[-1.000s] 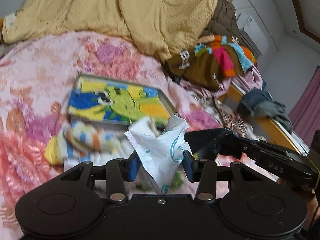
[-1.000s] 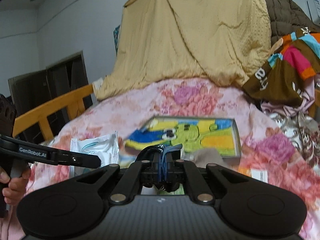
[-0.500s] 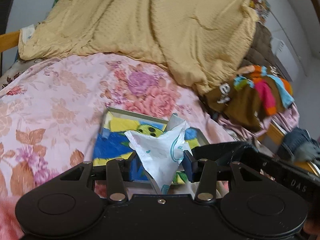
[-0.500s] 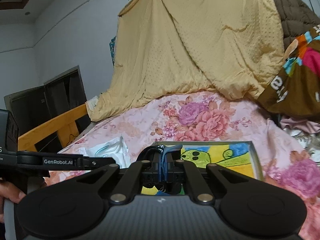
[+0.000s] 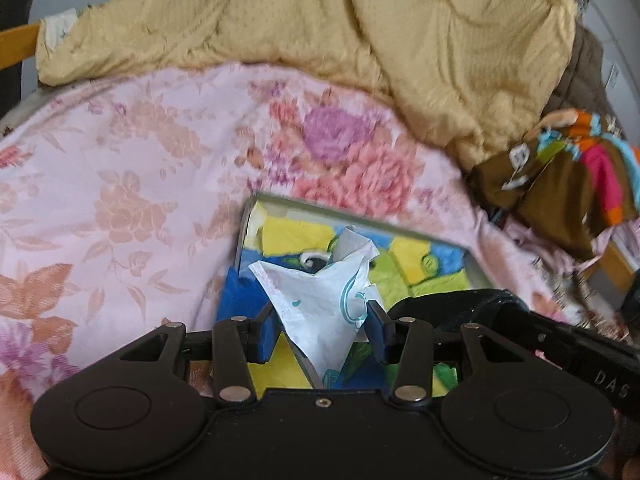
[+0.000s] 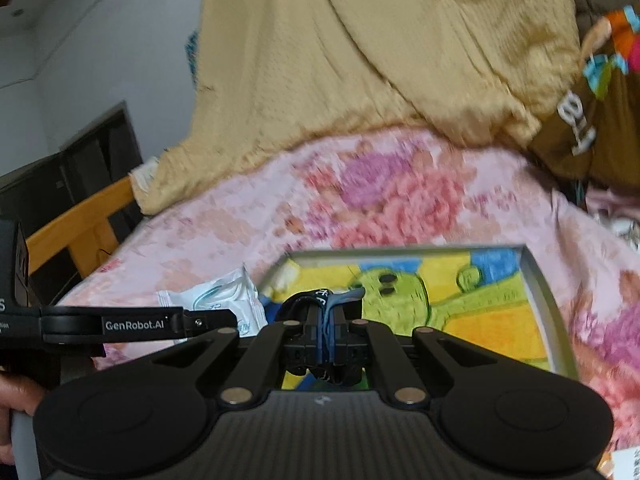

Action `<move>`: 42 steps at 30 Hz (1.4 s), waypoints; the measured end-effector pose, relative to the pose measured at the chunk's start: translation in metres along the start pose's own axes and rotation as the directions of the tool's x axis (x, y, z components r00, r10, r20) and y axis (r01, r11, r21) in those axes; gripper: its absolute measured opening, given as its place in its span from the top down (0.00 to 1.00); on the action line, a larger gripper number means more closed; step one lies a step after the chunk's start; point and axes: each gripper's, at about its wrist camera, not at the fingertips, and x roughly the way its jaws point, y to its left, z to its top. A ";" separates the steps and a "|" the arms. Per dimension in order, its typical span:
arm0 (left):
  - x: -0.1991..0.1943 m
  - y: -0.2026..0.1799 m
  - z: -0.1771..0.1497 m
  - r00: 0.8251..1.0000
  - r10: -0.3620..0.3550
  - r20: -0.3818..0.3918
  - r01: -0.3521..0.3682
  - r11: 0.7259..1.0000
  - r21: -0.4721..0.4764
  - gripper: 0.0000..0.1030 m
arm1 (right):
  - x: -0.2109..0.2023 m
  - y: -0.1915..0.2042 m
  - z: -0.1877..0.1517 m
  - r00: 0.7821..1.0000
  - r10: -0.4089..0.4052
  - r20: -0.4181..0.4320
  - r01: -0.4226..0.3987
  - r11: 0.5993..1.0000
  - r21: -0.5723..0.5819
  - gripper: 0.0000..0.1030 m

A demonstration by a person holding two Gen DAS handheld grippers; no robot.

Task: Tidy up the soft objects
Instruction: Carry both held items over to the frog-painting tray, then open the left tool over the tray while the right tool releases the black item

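Note:
My left gripper (image 5: 323, 334) is shut on a crumpled white soft packet with teal print (image 5: 320, 300), which sticks up between its blue pads (image 5: 267, 334). It hangs over the near end of a grey-rimmed box (image 5: 362, 216) that holds a bright yellow, blue and green cartoon towel (image 6: 440, 304). The right wrist view shows that left gripper (image 6: 224, 322) at the left with the packet (image 6: 224, 292). My right gripper (image 6: 326, 320) is shut on a thin dark strap with white lettering (image 6: 316, 294), low over the box's near edge.
The box lies on a pink floral bedspread (image 5: 140, 184). A large tan quilt (image 5: 320, 28) is heaped behind it. Brown and multicoloured clothes (image 5: 560, 176) pile up at the right. A wooden bed rail (image 6: 76, 232) runs along the left side.
Both grippers have swept across the bed and come lower over the box, each keeping its hold. A striped cloth seen earlier at the left has left the view.

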 end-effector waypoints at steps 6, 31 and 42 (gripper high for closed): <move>0.028 0.012 -0.010 0.996 -0.001 -0.092 0.001 1.000 0.001 0.55 | 0.020 -0.015 -0.004 0.998 -0.030 -0.057 0.034 0.998 0.057 0.97; 0.039 0.014 -0.018 0.991 0.021 -0.132 -0.017 0.999 0.035 0.46 | 0.040 -0.018 -0.012 0.985 -0.065 -0.160 0.076 0.995 0.062 0.88; 0.019 0.010 -0.017 0.996 0.012 -0.093 -0.011 1.000 0.014 0.34 | 0.023 -0.019 -0.009 0.987 -0.079 -0.140 0.089 0.994 0.068 0.56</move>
